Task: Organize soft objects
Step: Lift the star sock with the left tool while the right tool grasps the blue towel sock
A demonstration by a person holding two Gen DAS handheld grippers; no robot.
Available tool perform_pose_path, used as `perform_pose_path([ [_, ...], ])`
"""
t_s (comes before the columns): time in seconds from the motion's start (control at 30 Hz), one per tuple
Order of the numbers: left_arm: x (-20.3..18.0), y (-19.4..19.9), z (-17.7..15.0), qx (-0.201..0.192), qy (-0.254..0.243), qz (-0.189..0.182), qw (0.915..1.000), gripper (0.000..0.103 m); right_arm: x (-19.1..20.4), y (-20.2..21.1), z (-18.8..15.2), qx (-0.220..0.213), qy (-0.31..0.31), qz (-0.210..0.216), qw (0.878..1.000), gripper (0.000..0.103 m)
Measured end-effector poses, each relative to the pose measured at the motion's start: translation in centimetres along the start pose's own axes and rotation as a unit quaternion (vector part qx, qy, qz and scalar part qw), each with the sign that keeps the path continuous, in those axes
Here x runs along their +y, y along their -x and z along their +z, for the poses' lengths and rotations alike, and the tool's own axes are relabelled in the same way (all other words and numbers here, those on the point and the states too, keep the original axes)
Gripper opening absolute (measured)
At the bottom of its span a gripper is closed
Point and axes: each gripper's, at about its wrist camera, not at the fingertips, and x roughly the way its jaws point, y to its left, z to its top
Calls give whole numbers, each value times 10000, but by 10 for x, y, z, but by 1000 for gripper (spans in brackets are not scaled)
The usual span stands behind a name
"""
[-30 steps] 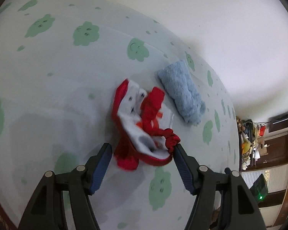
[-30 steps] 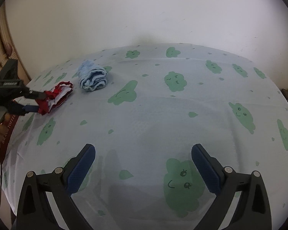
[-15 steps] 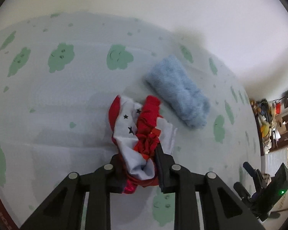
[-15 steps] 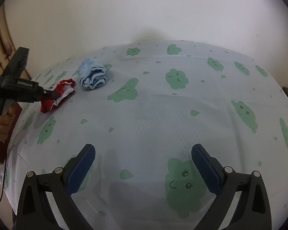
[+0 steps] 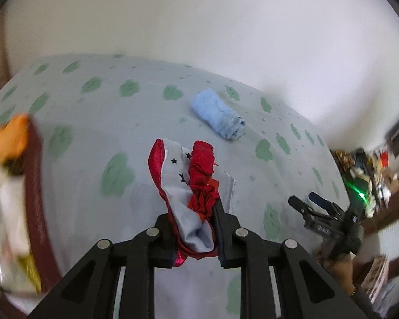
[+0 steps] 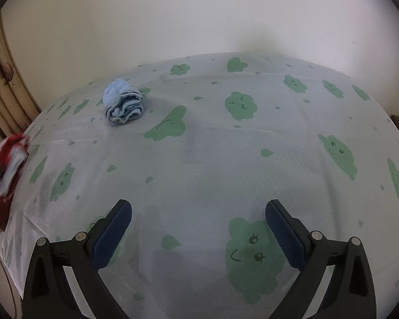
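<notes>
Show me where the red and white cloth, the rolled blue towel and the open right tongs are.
red and white cloth [image 5: 186, 186]: left wrist view, white starred middle.
rolled blue towel [image 6: 123, 102]: right wrist view, rolled end.
right tongs [image 6: 198, 235]: right wrist view, between fingertips.

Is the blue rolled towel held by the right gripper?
No, the right gripper stands open and empty, while the blue towel lies apart on the tablecloth.

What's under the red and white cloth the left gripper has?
Only the cloud-print sheet shows below the red and white cloth, which the left gripper has pinched. The patch directly beneath is hidden.
</notes>
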Motion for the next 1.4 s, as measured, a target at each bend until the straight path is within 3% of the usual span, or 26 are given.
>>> perform_pose_path([
  [0.33,50,85,-59,-333,627,241,9972,21,-1,-5,0,151,-29,-205,9997,101],
  [0.5,88,124,-71,-531,971,344,9933,21,3,-7,0,231,57,-404,9989,101],
  [0.6,107,142,-73,-674,1137,398,9904,22,11,-2,5,119,248,-130,9995,101],
  [0.8,134,162,-63,-907,1411,319,9853,22,53,-13,60,41,594,496,9970,101],
  [0.9,140,168,-59,-963,1435,328,9844,22,84,-29,95,52,967,615,9934,101],
  [1.13,155,176,-50,-1058,1560,413,9812,22,144,-98,146,529,1855,291,9808,100],
  [1.23,166,180,-45,-1081,1666,457,9790,22,147,-128,154,877,1845,100,9789,91],
  [1.3,173,186,-41,-1125,1688,586,9775,22,146,-146,153,1203,1782,149,9765,71],
  [1.33,177,188,-38,-1157,1689,628,9768,22,145,-154,152,1373,1750,178,9748,50],
  [1.4,184,193,-32,-1209,1656,739,9760,23,145,-150,150,1277,1755,199,9760,42],
])
